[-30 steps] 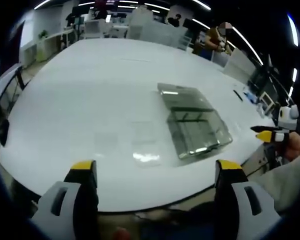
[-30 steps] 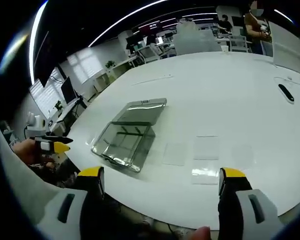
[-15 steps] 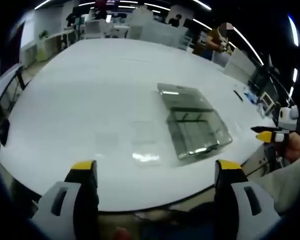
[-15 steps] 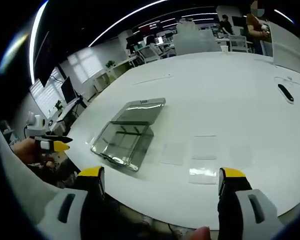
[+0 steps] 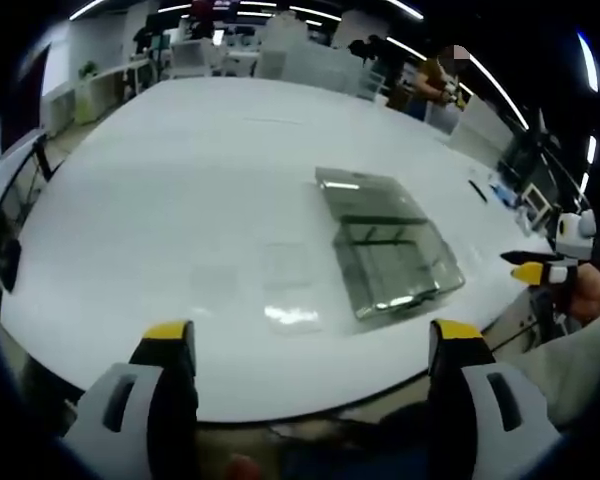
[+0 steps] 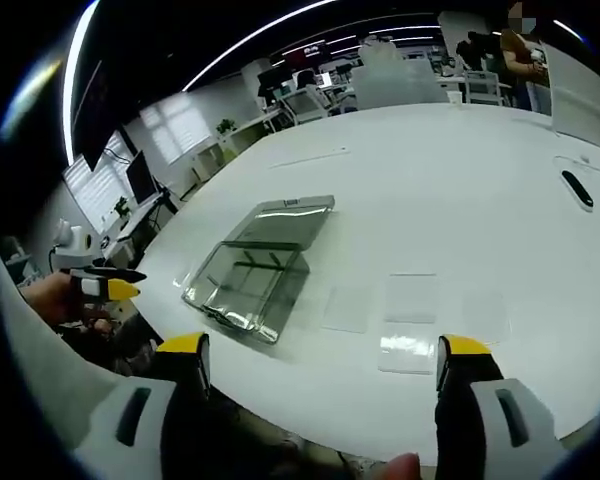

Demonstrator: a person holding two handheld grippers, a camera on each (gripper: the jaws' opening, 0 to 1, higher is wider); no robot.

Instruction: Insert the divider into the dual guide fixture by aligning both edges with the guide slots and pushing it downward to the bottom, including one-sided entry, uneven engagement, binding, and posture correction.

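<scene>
**Clear fixture and divider sheets lie untouched on the white bench**

An open-plan office with ceiling strip lights surrounds a large white bench (image 5: 180,160). On it lies the dual guide fixture (image 5: 385,240), a clear, grey-tinted shallow case lying flat, its glossy faces catching glare. Just beside it lie several thin transparent divider sheets (image 5: 290,290), barely visible except for faint outlines and one bright reflection; they lie flat and apart from the fixture. The left tongs (image 5: 315,345) hang at the bench's near edge, jaws spread wide, empty. The right tongs (image 6: 320,355) likewise stand parted and empty.
</scene>
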